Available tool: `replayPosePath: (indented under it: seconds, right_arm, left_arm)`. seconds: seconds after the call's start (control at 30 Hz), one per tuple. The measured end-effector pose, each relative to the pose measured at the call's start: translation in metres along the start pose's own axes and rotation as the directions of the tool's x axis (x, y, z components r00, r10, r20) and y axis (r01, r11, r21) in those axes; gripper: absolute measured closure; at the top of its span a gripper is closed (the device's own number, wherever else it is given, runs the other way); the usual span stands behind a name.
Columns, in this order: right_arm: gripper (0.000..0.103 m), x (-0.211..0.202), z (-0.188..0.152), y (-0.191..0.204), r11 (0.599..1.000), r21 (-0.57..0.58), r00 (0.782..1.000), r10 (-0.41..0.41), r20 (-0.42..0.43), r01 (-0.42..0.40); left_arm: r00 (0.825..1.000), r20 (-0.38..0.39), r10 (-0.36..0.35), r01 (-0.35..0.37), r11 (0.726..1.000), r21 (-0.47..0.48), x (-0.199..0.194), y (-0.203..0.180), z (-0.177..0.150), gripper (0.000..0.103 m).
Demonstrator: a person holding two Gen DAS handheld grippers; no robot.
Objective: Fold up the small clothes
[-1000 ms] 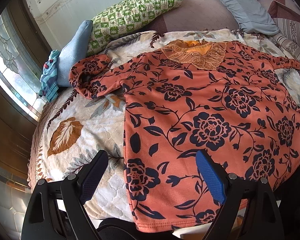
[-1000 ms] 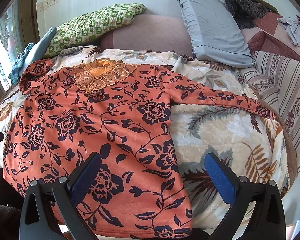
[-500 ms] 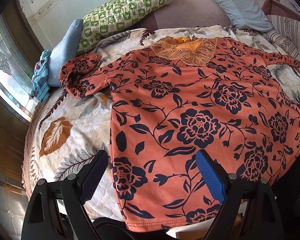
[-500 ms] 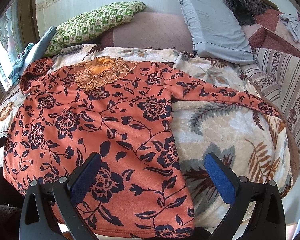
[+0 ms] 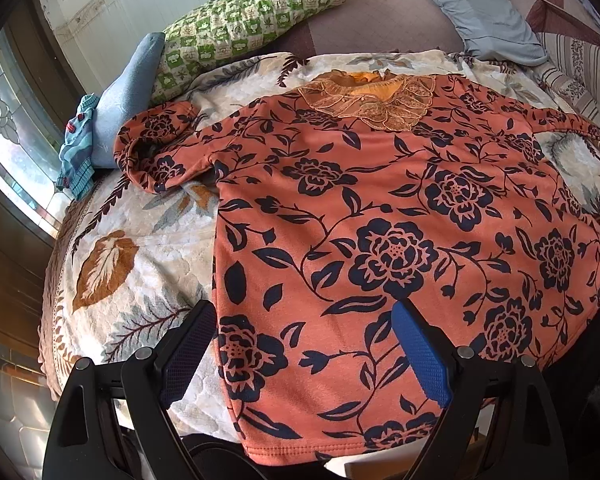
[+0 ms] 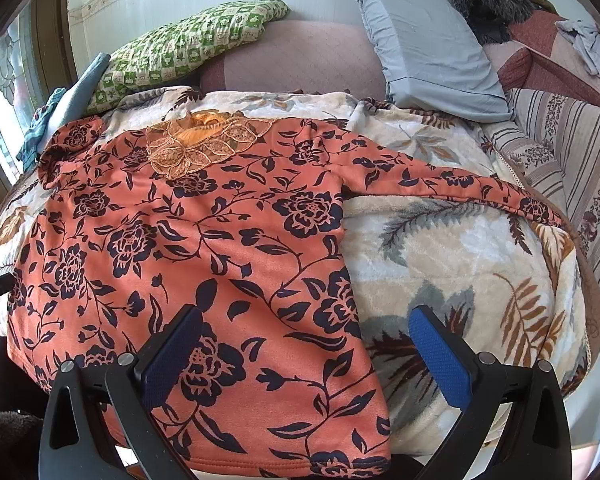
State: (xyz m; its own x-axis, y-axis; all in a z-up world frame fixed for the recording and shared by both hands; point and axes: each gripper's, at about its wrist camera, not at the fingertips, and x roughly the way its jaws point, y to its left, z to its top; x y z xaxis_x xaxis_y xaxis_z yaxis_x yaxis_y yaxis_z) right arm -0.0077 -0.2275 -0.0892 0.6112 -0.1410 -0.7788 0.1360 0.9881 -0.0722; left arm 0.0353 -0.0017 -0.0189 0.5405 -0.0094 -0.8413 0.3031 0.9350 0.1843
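An orange top [image 5: 380, 216] with dark flowers and a lace collar [image 5: 368, 100] lies spread flat, front up, on a leaf-patterned blanket [image 5: 140, 240]. Its left sleeve [image 5: 156, 152] is bunched up near the shoulder. In the right wrist view the top [image 6: 188, 248] stretches its other sleeve [image 6: 452, 184] out straight to the right. My left gripper [image 5: 304, 344] hovers open above the hem's left corner. My right gripper [image 6: 304, 344] hovers open above the hem's right corner, one blue pad [image 6: 440, 356] over bare blanket. Neither holds anything.
A green checked pillow [image 5: 248, 12], a blue cushion [image 5: 128, 96] and a striped blue cloth [image 5: 76, 152] lie at the back left by a window. A grey pillow [image 6: 428, 40], a dark furry item [image 6: 488, 4] and striped bedding [image 6: 572, 152] sit at the right.
Both views have shifted a little: the top has slid left and slightly down in the left wrist view, and slightly lower in the right wrist view. The top itself has not moved.
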Motion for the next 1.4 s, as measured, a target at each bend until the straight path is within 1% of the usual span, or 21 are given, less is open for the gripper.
replayPosePath:
  seconds: [0.57, 0.63, 0.7, 0.77, 0.8, 0.87, 0.93, 1.03, 1.13, 1.2, 1.27, 1.33, 1.4]
  right_arm:
    - [0.0, 0.005, -0.001, -0.002, 1.0, 0.009, 1.0, 0.005, -0.006, -0.005]
    - [0.0, 0.007, -0.002, -0.005, 1.0, 0.018, 1.0, 0.016, -0.012, -0.016]
    - [0.0, 0.013, -0.002, -0.014, 0.996, 0.069, 0.997, 0.067, -0.033, -0.065]
    - [0.0, 0.019, 0.001, -0.035, 0.982, 0.153, 0.992, 0.119, -0.047, -0.111]
    - [0.001, 0.022, 0.003, -0.049, 0.974, 0.196, 0.991, 0.126, -0.045, -0.114]
    - [0.001, 0.027, 0.01, -0.088, 0.954, 0.287, 0.994, 0.1, -0.035, -0.086]
    - [0.001, 0.033, 0.017, -0.137, 0.922, 0.387, 0.999, 0.045, -0.031, -0.029]
    - [0.001, 0.043, 0.025, -0.215, 0.856, 0.515, 0.999, -0.037, -0.04, 0.052]
    - [0.001, 0.05, 0.03, -0.29, 0.769, 0.633, 0.996, -0.089, -0.032, 0.089]
    - [0.0, 0.055, 0.031, -0.335, 0.686, 0.725, 0.996, -0.089, -0.008, 0.067]
    - [0.0, 0.065, 0.032, -0.373, 0.588, 0.809, 0.997, -0.068, 0.031, 0.015]
    - [0.0, 0.082, 0.036, -0.399, 0.505, 0.861, 0.996, -0.022, 0.082, -0.06]
    - [0.0, 0.105, 0.041, -0.414, 0.437, 0.894, 0.995, 0.008, 0.101, -0.095]
  left_arm:
    - [1.0, -0.015, 0.0, 0.0, 1.0, 0.008, 0.004, -0.005, 0.003, 0.013]
    - [1.0, -0.018, -0.006, 0.006, 1.0, -0.001, 0.006, -0.003, 0.004, 0.013]
    - [0.999, -0.033, -0.031, 0.03, 0.999, -0.025, 0.009, 0.003, 0.007, 0.013]
    - [0.998, -0.052, -0.039, 0.036, 0.998, -0.049, 0.015, 0.013, 0.016, 0.013]
    - [0.997, -0.062, -0.035, 0.031, 0.998, -0.063, 0.018, 0.019, 0.022, 0.013]
    - [0.996, -0.078, -0.031, 0.023, 0.995, -0.1, 0.025, 0.035, 0.038, 0.013]
    - [0.996, -0.09, -0.015, 0.002, 0.989, -0.146, 0.034, 0.054, 0.056, 0.013]
    - [0.991, -0.131, -0.014, -0.017, 0.972, -0.236, 0.056, 0.083, 0.085, 0.013]
    - [0.979, -0.199, -0.044, -0.025, 0.944, -0.328, 0.089, 0.108, 0.11, 0.013]
    - [0.969, -0.24, -0.055, -0.04, 0.926, -0.374, 0.114, 0.121, 0.125, 0.014]
    - [0.961, -0.269, -0.071, -0.054, 0.902, -0.429, 0.138, 0.131, 0.137, 0.014]
    - [0.949, -0.295, -0.116, -0.049, 0.866, -0.498, 0.163, 0.136, 0.147, 0.014]
    - [0.94, -0.303, -0.159, -0.037, 0.834, -0.551, 0.189, 0.138, 0.155, 0.014]
